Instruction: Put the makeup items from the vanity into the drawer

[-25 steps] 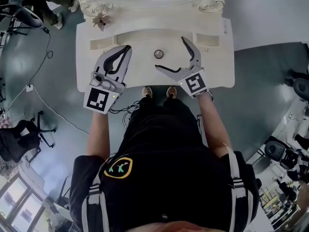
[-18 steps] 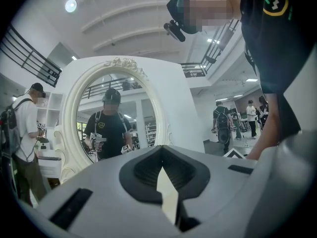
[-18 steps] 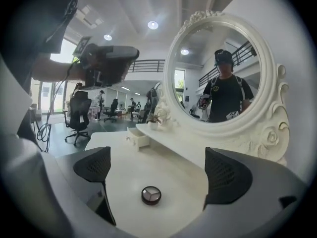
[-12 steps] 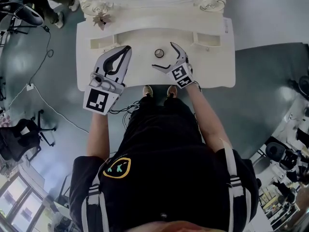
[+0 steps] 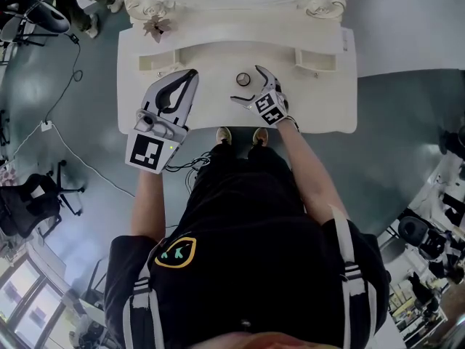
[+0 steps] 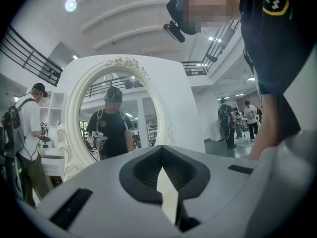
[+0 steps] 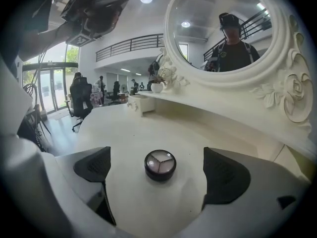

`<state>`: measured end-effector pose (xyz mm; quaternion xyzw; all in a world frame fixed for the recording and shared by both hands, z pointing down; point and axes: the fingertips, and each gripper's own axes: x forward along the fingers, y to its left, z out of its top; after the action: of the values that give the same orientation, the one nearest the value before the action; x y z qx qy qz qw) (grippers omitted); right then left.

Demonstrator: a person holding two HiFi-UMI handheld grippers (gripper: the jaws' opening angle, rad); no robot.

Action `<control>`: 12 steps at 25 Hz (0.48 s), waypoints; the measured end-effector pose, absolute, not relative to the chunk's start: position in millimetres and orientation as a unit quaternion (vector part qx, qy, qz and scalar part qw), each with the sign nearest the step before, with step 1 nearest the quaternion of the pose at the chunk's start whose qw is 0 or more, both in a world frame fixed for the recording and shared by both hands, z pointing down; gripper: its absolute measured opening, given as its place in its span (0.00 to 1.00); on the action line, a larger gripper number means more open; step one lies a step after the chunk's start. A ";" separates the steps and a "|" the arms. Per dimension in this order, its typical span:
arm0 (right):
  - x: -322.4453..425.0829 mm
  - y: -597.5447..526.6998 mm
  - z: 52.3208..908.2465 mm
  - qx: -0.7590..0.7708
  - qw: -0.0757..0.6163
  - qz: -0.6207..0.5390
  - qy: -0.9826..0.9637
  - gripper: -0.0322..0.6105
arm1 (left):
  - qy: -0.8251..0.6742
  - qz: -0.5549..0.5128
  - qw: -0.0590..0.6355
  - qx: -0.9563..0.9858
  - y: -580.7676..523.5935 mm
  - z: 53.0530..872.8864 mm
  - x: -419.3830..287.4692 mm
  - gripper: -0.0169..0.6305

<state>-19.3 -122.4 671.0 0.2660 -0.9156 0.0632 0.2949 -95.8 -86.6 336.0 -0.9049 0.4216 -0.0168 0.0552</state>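
Makeup compact [image 5: 243, 78] lies flat near the middle of the white vanity [image 5: 320, 104], below an oval carved-frame mirror [image 7: 233, 29]. The left gripper [image 5: 192, 72] hangs over the vanity's left front, jaws pressed together on nothing, tips aimed toward the mirror. The right gripper [image 5: 247, 83] is low over the tabletop with its jaws spread wide apart, one on either side of the compact and touching neither. The compact is round and dark, so it has no long axis; its lid faces straight up, showing three pale wedges. It stands well clear of the vanity's front edge.
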 end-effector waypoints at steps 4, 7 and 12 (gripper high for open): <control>-19.6 -127.5 671.8 0.255 0.315 0.054 -0.913 0.98 | 0.423 -0.016 0.053 -0.904 -87.5 337.0 -98.0 0.05; -21.7 -128.4 678.8 0.218 0.372 0.061 -0.900 0.98 | 0.423 -0.014 0.053 -0.905 -86.5 336.9 -98.3 0.05; -24.7 -127.2 699.6 0.133 0.478 0.046 -0.867 0.98 | 0.422 -0.012 0.051 -0.905 -85.5 338.8 -97.3 0.05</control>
<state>-24.7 -127.2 699.6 0.1329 -0.8668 0.0459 0.4784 -97.3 -85.5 338.8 -0.9051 0.4219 -0.0121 0.0514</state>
